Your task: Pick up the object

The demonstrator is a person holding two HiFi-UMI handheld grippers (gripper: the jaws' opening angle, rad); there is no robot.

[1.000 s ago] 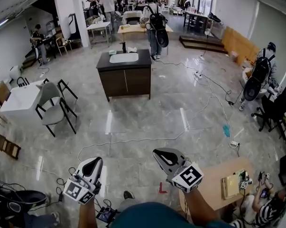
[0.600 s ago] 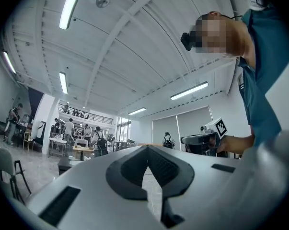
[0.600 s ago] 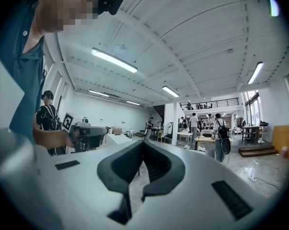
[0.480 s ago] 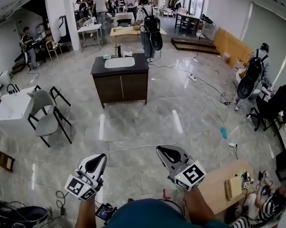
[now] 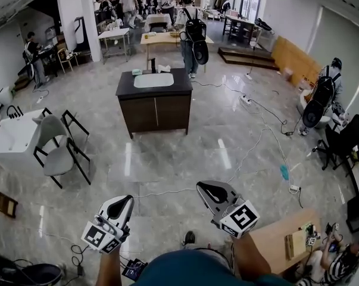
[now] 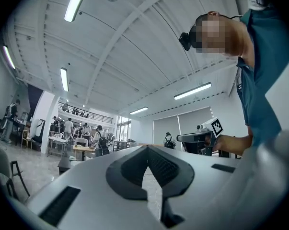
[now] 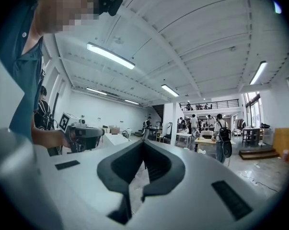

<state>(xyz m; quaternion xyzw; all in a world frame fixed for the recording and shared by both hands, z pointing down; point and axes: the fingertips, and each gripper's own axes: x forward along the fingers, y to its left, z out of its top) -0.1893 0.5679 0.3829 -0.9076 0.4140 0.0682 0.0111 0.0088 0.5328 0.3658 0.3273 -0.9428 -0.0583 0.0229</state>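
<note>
My left gripper (image 5: 123,202) and right gripper (image 5: 203,189) are held out low over the grey tiled floor, side by side and pointing ahead. Both are shut, with nothing between the jaws. The left gripper view shows its own shut tips (image 6: 146,147) and the right gripper (image 6: 196,139) beside it. In the right gripper view its shut tips (image 7: 143,143) point into the room, with the left gripper (image 7: 85,132) alongside. Ahead stands a dark cabinet (image 5: 156,107) with a white sink top, a tap and small items on it. No frame shows which object the task means.
A grey chair (image 5: 56,152) and a white table (image 5: 11,139) stand at the left. Cables (image 5: 255,137) run over the floor at the right. A wooden table (image 5: 273,241) is at the bottom right. A person with a backpack (image 5: 195,36) stands behind the cabinet; others work around the room.
The view has advanced across the floor: the chair, the white table and the wooden table have slid outward and down. Both grippers stay shut and keep their place in the head view.
</note>
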